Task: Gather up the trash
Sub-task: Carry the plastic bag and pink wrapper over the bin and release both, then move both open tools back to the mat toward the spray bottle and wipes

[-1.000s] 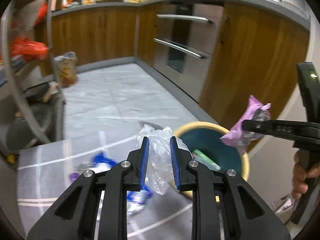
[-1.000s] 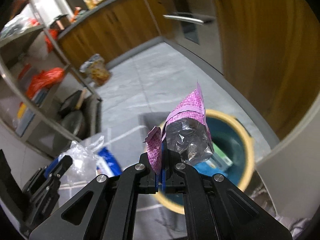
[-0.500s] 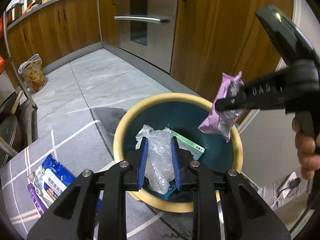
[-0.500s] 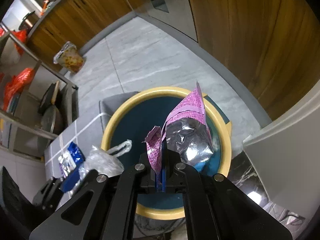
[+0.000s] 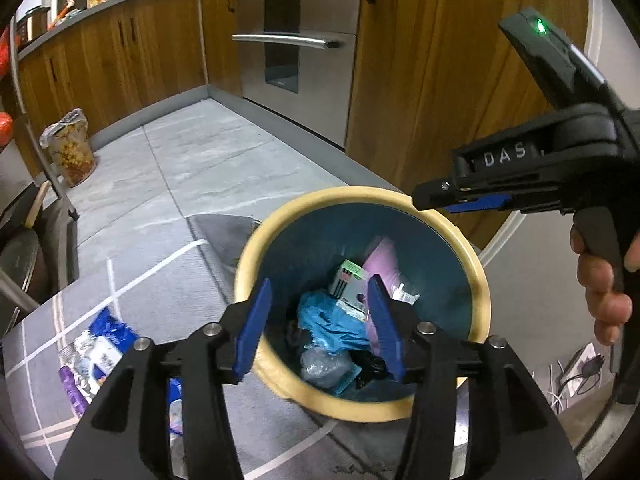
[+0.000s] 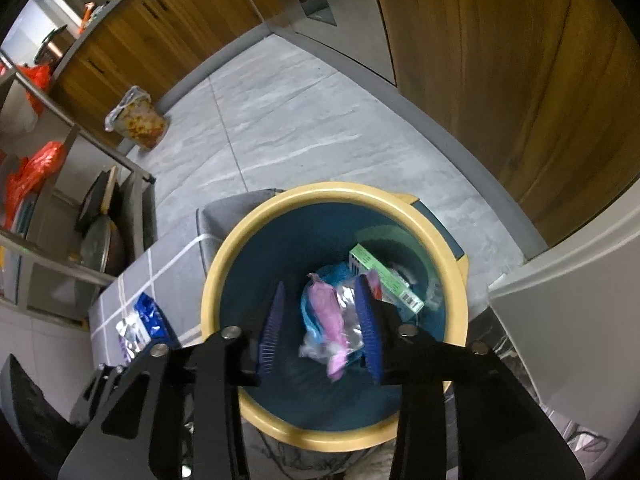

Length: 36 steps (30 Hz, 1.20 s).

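- Both claws hang over the bin [image 5: 362, 406] at lower centre of each wrist view, its cream rim ringing a teal inside.
- The left claw [image 5: 318, 328] has just been opening; its blue pads stand apart with nothing between them.
- The right claw [image 6: 320, 324] has also just been opening and grips nothing; the pink wrapper [image 6: 330, 322], blurred, is loose below it inside the bin.
- The clear bag [image 5: 324, 366] lies low in the bin beside a blue bag [image 5: 332, 320] and a green box [image 5: 348, 280].
- Judged from this, two pieces are delivered and this drop is done.
- Left to do: a blue packet [image 5: 108, 340] and a purple wrapper [image 5: 74, 388] lie on the grey mat [image 5: 140, 288] at lower left, just beside the bin.
- A snack bag [image 6: 136, 118] stands by the cabinets at upper left, well apart; whether it counts as trash cannot be told.
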Motion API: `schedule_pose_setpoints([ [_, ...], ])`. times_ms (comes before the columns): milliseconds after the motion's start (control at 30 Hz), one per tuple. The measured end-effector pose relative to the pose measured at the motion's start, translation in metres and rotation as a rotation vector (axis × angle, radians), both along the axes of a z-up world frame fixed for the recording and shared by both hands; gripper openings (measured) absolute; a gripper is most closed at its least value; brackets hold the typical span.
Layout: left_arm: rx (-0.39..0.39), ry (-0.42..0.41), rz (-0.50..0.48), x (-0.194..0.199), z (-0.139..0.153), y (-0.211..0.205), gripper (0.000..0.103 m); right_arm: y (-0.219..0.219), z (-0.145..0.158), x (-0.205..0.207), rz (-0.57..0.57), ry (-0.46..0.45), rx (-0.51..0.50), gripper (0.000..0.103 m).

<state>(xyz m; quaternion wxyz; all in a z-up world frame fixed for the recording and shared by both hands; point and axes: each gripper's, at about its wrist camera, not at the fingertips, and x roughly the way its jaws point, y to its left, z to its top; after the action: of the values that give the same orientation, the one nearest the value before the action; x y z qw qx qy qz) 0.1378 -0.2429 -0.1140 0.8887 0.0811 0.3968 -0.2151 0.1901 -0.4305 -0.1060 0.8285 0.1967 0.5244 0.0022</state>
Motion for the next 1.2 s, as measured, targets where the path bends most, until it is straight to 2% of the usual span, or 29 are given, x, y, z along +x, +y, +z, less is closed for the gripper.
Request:
schedule_pose_setpoints([
  [133, -0.005, -0.019, 0.054, -0.005, 0.01, 0.023, 0.061, 0.014, 0.005, -0.002, 0.041, -0.021, 0.002, 0.047],
  [333, -0.004, -0.026, 0.16, -0.011, 0.019, 0.07, 0.066, 0.042, 0.015, -0.004, 0.1, -0.062, 0.001, 0.055],
  [567, 0.008, -0.026, 0.259, -0.021, 0.019, 0.11, 0.073, 0.09, 0.027, -0.007, 0.195, -0.115, -0.026, 0.072],
  [767, 0.046, -0.002, 0.346, -0.028, 0.009, 0.154, 0.074, 0.13, 0.025, -0.009, 0.274, -0.113, -0.065, 0.075],
  [933, 0.044, 0.036, 0.424, -0.033, 0.001, 0.19, 0.074, 0.162, 0.019, -0.01, 0.328, -0.103, -0.082, 0.075],
  [1200, 0.083, 0.095, 0.476, -0.037, -0.021, 0.224, 0.074, 0.211, -0.001, -0.009, 0.403, -0.064, -0.116, 0.075],
])
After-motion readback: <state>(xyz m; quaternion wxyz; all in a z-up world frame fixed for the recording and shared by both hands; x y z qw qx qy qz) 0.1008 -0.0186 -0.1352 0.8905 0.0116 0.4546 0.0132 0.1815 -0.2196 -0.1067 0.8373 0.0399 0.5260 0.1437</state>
